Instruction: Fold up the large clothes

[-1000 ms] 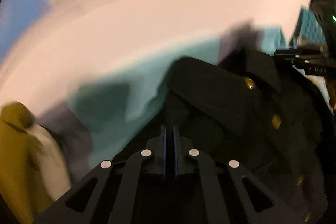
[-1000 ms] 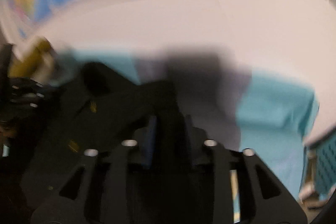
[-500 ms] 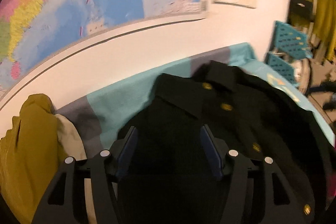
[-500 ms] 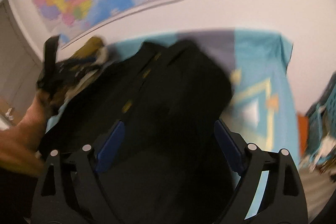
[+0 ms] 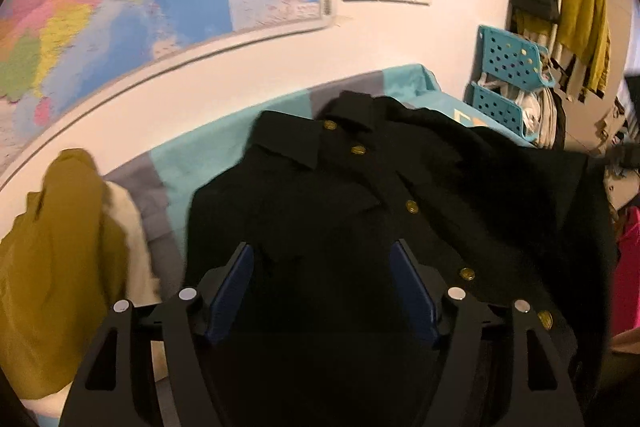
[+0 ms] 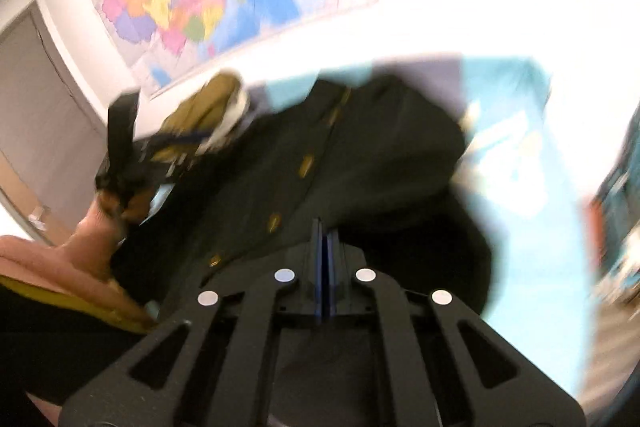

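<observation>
Left wrist view: the black jacket lies on the teal sheet, collar toward the wall, its button line running down to the lower right; the left gripper hangs above it, jaws just widened, nothing between them; mustard clothes lie to the left.

Right wrist view, blurred: the right gripper has just snapped its jaws together, empty, over the jacket.

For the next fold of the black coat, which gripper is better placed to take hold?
Probably the left. The left gripper hangs with its jaws open, just widened, nothing between them, right over the black coat. The right gripper has just snapped shut, apparently empty, and would need to reopen first.
</observation>
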`<state>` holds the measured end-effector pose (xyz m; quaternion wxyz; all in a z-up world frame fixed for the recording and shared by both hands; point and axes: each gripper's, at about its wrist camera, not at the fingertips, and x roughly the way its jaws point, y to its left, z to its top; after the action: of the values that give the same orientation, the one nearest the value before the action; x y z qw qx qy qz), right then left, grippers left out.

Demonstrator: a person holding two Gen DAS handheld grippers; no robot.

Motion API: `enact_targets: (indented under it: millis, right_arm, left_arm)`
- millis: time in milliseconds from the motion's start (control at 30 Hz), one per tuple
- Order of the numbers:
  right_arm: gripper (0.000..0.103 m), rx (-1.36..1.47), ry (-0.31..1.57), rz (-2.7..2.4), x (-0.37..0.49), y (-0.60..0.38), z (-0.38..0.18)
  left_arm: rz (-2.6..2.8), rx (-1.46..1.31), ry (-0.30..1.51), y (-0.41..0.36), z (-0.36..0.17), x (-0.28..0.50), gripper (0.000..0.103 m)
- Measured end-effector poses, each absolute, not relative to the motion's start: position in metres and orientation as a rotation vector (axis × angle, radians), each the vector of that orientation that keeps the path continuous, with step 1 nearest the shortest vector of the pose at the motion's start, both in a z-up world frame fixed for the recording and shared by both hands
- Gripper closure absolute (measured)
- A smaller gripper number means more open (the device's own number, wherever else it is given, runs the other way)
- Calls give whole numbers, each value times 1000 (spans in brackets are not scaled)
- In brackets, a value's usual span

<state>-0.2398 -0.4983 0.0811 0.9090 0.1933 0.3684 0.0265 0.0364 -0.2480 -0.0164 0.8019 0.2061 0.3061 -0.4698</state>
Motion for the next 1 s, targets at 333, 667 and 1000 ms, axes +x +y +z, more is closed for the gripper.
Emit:
enact_targets:
  millis: [333, 667, 1000]
  right_arm:
    - [100, 345, 709, -384, -228, -629, 93]
    - [38, 572, 860, -419, -229, -664, -10]
    - [71, 378, 1039, -257, -258, -577, -40]
  left_arm:
    - [-846, 392, 692, -191, -21, 62, 34]
    - [-889, 476, 804, -158, -57, 43, 27]
    - [-727, 524, 900, -143, -86, 53, 97]
